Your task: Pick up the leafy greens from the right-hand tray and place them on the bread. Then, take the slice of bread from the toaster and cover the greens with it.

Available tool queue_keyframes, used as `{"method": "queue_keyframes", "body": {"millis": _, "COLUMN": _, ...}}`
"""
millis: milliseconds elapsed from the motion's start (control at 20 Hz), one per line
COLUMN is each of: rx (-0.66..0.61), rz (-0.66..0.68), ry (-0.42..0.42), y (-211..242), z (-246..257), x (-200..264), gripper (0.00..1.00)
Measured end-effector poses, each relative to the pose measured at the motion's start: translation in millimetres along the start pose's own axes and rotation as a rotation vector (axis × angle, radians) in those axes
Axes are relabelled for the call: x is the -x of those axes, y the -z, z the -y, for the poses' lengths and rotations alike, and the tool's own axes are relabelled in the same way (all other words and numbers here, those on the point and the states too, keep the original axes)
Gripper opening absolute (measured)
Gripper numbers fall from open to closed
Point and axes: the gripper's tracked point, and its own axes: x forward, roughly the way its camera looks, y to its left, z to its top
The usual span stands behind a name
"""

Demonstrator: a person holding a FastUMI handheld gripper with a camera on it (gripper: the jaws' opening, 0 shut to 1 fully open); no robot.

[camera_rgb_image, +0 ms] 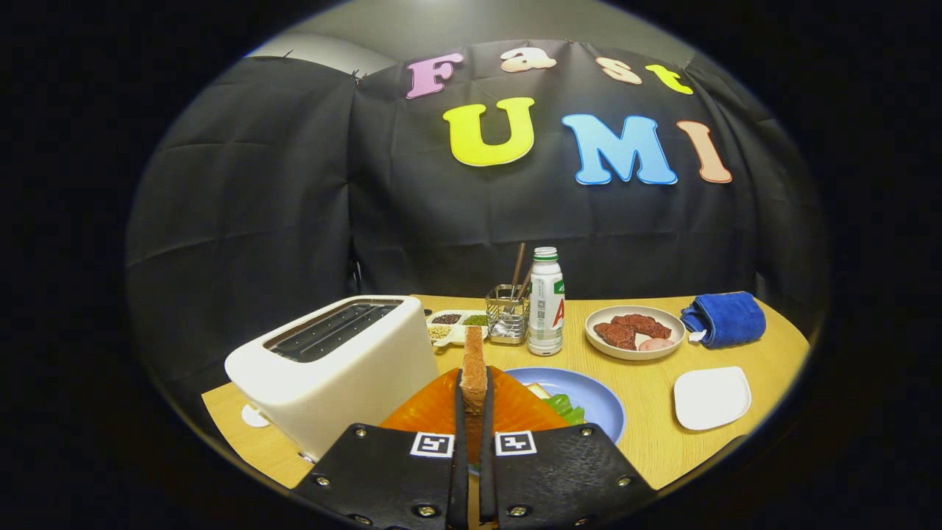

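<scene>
My tongs (pixel 473 412) are clenched on the bread slice (pixel 474 364), held upright on edge. The greens (pixel 565 407) lie on the blue plate (pixel 589 390) just ahead, right of the tongs. Risk: the thin edge grip may let the slice twist or land askew, missing the greens.

Gripper (pixel 473 394): fingers nearly together, both pressed flat against a slice of bread (pixel 474 361) held on edge, upright between them, its top poking out beyond the fingertips. Gripper level, facing forward.
</scene>
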Motion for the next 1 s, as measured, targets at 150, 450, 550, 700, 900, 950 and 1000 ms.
{"method": "queue_keyframes", "body": {"millis": 150, "rx": -0.016, "rz": -0.028, "ry": 0.008, "y": 7, "z": 5, "x": -3, "gripper": 0.06}}
{"method": "queue_keyframes", "body": {"millis": 450, "rx": 0.006, "rz": -0.052, "ry": 0.022, "y": 12, "z": 18, "x": -3, "gripper": 0.14}}
{"method": "queue_keyframes", "body": {"millis": 550, "rx": 0.008, "rz": -0.058, "ry": 0.047, "y": 13, "z": 29, "x": -4, "gripper": 0.19}}
{"method": "queue_keyframes", "body": {"millis": 700, "rx": 0.016, "rz": -0.07, "ry": 0.079, "y": 14, "z": 44, "x": -7, "gripper": 0.28}}
{"method": "queue_keyframes", "body": {"millis": 900, "rx": 0.032, "rz": -0.083, "ry": 0.102, "y": 14, "z": 59, "x": -11, "gripper": 0.33}}
{"method": "queue_keyframes", "body": {"millis": 950, "rx": 0.026, "rz": -0.085, "ry": 0.104, "y": 14, "z": 62, "x": -11, "gripper": 0.34}}
{"method": "queue_keyframes", "body": {"millis": 1000, "rx": 0.02, "rz": -0.086, "ry": 0.1, "y": 15, "z": 63, "x": -12, "gripper": 0.34}}
